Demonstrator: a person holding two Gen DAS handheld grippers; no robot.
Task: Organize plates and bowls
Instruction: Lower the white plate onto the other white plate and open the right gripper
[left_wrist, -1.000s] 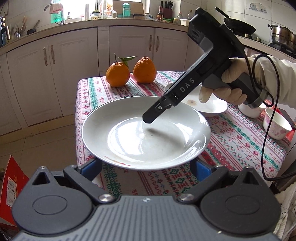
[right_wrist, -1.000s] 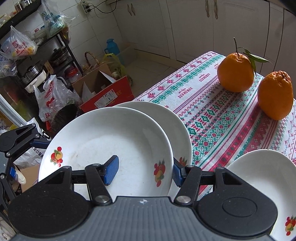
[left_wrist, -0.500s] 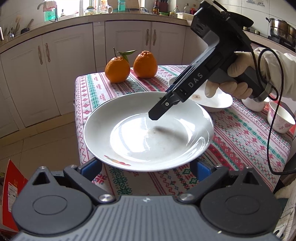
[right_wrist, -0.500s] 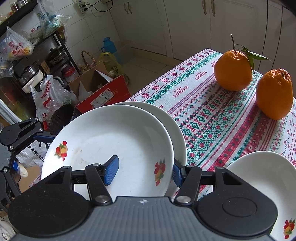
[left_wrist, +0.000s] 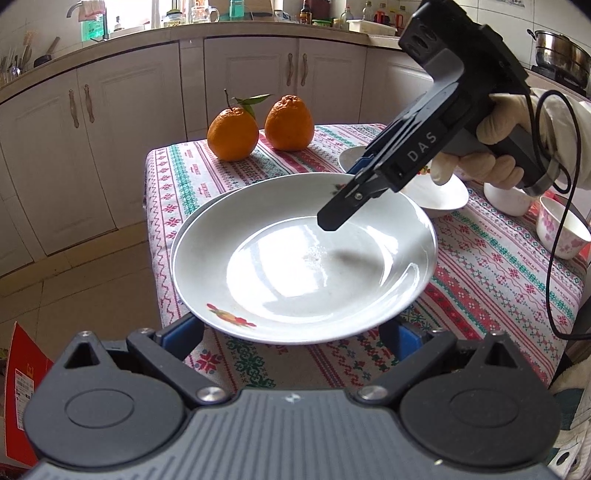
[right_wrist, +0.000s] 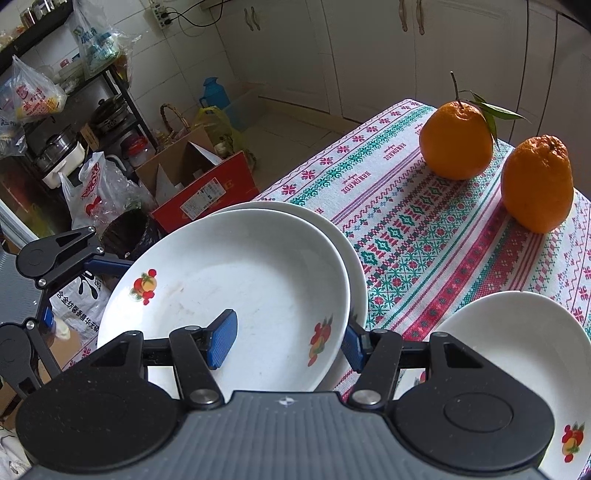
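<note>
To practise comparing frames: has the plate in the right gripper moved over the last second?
Yes. The upper plate has slid toward the oranges, so it now covers more of the lower plate, whose rim shows less beyond it.

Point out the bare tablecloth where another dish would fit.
Bare cloth runs between the two oranges and the stacked plates, toward the far edge. Crowded: right gripper on the top plate, third plate close beside it, bowls beyond.
</note>
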